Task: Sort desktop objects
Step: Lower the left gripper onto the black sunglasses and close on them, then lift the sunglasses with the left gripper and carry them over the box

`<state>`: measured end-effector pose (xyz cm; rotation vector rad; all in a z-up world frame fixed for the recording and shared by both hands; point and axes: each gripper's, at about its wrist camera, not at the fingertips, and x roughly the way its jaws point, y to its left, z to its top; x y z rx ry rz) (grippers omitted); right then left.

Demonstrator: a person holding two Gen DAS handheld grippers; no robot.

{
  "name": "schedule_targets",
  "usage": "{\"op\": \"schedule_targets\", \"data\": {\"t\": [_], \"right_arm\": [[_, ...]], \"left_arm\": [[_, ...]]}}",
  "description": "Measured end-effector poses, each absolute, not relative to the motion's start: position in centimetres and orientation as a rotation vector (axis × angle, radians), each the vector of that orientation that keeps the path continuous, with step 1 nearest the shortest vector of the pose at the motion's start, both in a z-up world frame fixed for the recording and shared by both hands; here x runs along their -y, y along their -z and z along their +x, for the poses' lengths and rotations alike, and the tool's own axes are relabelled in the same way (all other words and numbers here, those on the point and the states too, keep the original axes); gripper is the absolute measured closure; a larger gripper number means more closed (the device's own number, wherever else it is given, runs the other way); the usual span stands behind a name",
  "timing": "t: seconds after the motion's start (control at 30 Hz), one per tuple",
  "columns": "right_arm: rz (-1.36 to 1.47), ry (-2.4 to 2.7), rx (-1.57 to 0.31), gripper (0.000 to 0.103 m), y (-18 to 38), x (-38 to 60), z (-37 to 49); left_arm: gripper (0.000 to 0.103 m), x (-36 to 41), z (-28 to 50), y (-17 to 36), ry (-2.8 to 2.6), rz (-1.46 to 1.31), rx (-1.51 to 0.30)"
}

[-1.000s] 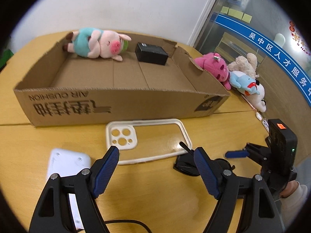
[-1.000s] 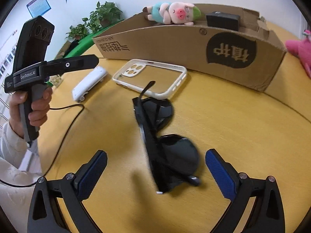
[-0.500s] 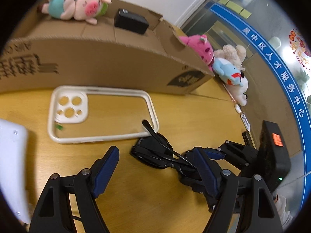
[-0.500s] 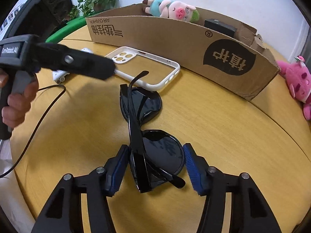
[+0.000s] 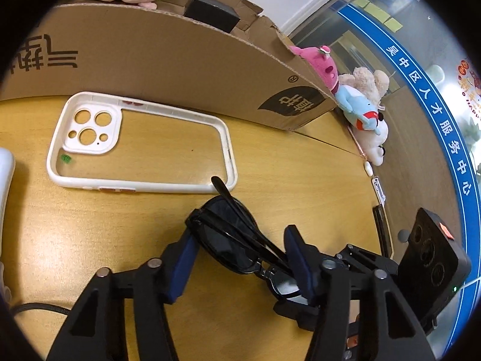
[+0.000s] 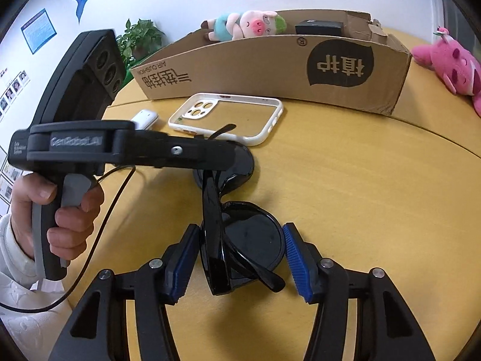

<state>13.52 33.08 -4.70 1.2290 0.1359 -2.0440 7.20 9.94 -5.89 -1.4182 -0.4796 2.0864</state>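
Black folded sunglasses (image 6: 240,234) lie on the yellow wooden table, also in the left wrist view (image 5: 231,237). My right gripper (image 6: 240,258) is closed on one lens, blue pads touching its sides. My left gripper (image 5: 240,258) is closed around the other lens from the opposite side. A white phone case (image 5: 141,144) lies flat in front of the open cardboard box (image 5: 168,60), also seen in the right wrist view (image 6: 228,117). The box holds a pig plush (image 6: 243,25) and a black box (image 6: 318,27).
A pink plush (image 6: 451,66) lies right of the box, with several other plush toys (image 5: 363,111) by the table edge. A white device (image 6: 144,118) and a black cable (image 6: 99,225) lie left. A dark phone (image 5: 381,228) lies near the right gripper's body.
Both grippers closed in on the sunglasses. The right one narrowed onto its lens first; the left one moved right and forward and narrowed onto the other lens.
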Motion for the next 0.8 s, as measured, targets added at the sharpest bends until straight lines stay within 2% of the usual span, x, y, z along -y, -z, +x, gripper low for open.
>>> {"op": "schedule_targets", "data": {"t": [0.1, 0.2, 0.47, 0.8], "right_arm": [[1.222, 2.059, -0.174, 0.049, 4.7, -32.5, 14.1], [1.207, 2.058, -0.194, 0.049, 4.7, -32.0, 15.1], [1.058, 2.142, -0.175, 0.049, 1.4, -30.8, 15.9], [0.852, 2.296, -0.084, 0.049, -5.4, -29.5, 9.6]], "left_arm": [[0.059, -9.5, 7.5, 5.9, -2.090, -1.414, 0.489], [0.063, -9.3, 8.1, 4.8, -2.113, -1.373, 0.475], [0.065, -8.2, 7.9, -0.7, -2.169, -1.206, 0.421], [0.069, -9.9, 0.1, -9.0, -2.140, -1.006, 0.292]]}}
